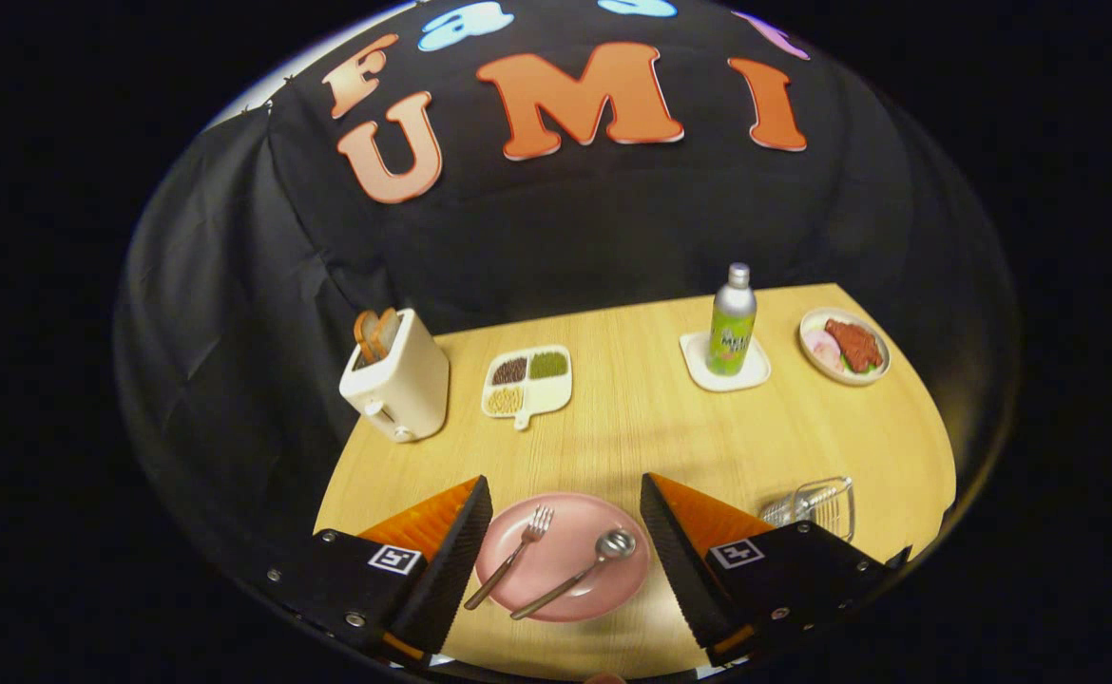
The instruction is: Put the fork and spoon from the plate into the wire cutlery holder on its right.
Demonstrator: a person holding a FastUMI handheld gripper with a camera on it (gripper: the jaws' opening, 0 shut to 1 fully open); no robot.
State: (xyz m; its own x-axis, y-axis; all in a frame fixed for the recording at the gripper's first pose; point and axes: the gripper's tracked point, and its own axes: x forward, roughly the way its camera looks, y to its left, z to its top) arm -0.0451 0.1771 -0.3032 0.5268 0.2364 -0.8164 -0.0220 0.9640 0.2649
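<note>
So far nothing is picked up: the fork [514,557] and the spoon [577,572] both lie on the pink plate [603,596], and the task is at its first step, the approach to the first utensil. The gripper [565,546] hangs above the plate with its jaws wide apart and nothing between them except the plate seen below. The fork lies nearer the left finger, tines toward 1 o'clock and handle toward 7 o'clock, with the handle end over the plate's rim. The spoon lies just beside it, nearer the right finger, bowl toward 1 o'clock, handle also toward 7 o'clock.

The wire cutlery holder [817,507] stands on the wooden table [651,418] at about 3 o'clock from the plate, partly behind the right finger. It looks empty, as far as I can see through the wires.

Farther away, at 11 o'clock from the plate, stands a toaster [396,377] with bread, then a divided dish [527,382] of beans at 12 o'clock, a bottle [733,320] on a coaster at 1 o'clock, and a small plate of food [844,345] at 2 o'clock.

I judge that the next move calls for lowering the fingers around one handle, across its length, and closing on it. Both utensils lie flat and thin, so the grip must go low, and the other utensil should not be pushed.
</note>
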